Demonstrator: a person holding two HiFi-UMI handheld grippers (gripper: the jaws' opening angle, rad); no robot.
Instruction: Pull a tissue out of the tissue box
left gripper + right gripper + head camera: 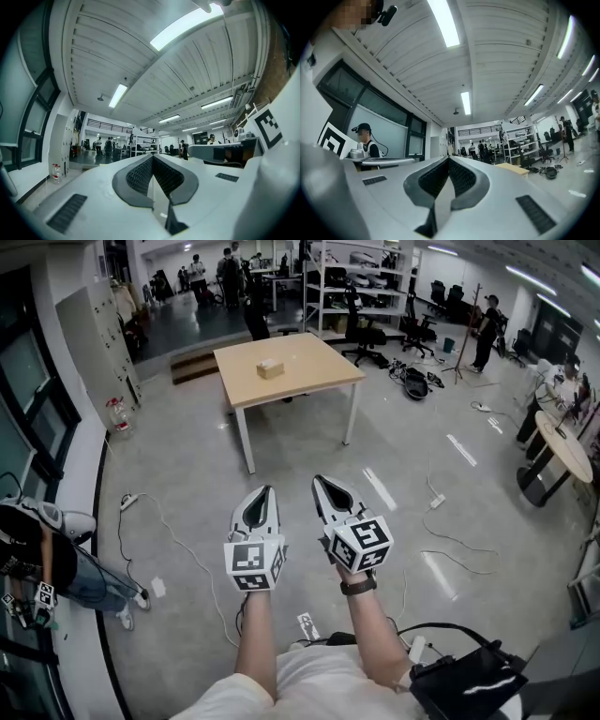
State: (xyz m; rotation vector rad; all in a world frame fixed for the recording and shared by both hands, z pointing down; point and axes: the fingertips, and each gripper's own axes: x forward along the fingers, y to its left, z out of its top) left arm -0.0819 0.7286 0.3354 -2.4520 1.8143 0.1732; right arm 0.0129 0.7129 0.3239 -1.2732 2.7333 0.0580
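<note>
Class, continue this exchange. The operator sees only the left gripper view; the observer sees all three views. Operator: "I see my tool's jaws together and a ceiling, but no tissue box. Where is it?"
Observer: The tissue box stands on a wooden table, far ahead of you across the grey floor.
Operator: Is my right tool carrying anything?
Observer: No. The right tool has its jaws together with nothing between them.
</note>
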